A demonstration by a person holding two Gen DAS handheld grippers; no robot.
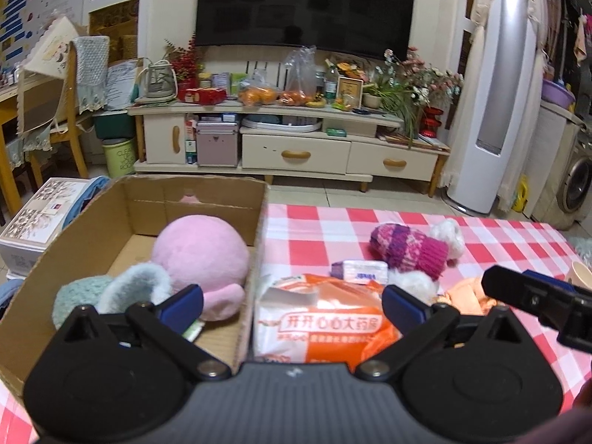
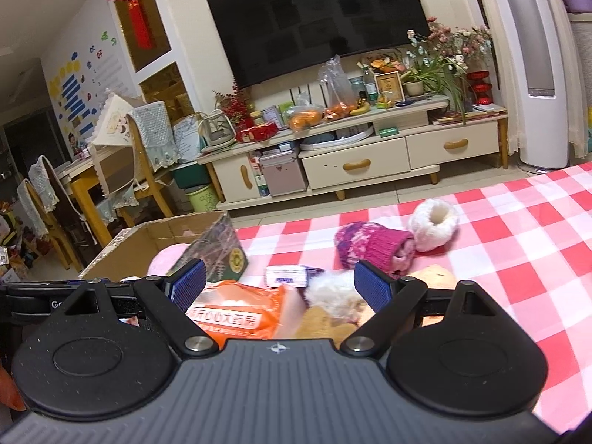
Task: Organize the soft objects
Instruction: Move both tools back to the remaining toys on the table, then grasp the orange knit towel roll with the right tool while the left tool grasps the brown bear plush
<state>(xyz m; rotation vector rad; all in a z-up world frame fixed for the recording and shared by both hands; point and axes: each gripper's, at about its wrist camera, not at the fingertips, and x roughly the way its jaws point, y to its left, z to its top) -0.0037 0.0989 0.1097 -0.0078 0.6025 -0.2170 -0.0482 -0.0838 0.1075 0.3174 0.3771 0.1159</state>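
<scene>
My left gripper [image 1: 292, 305] stands wide, its blue pads well apart and nothing between them; my right gripper [image 2: 280, 285] is spread just as wide and also empty. Ahead of my left gripper, to its left, sits the open cardboard box [image 1: 207, 192] on the red-and-white checked tablecloth [image 1: 518, 244]. Inside it lies a round pink plush [image 1: 201, 253], smooth and short-piled, with a paler pink flap at its near side, and closer to my left finger a pale blue-green fuzzy piece [image 1: 111, 290], curly and woolly, touching the plush. Straight in front of both grippers, just beside the box wall, is an orange and white plastic bag [image 1: 325, 322] printed with white characters, crinkled and puffy. Beyond it rests a small purple packet [image 1: 360, 269]. Farther ahead of my right gripper lies a knitted hat [image 2: 373, 246] in magenta and purple stripes with a ribbed cuff, and touching its far end a white fluffy pompom-like piece [image 2: 434, 224]. Close under my right finger sit a white fuzzy lump [image 2: 333, 292] and something orange-tan [image 2: 433, 275] I cannot identify
</scene>
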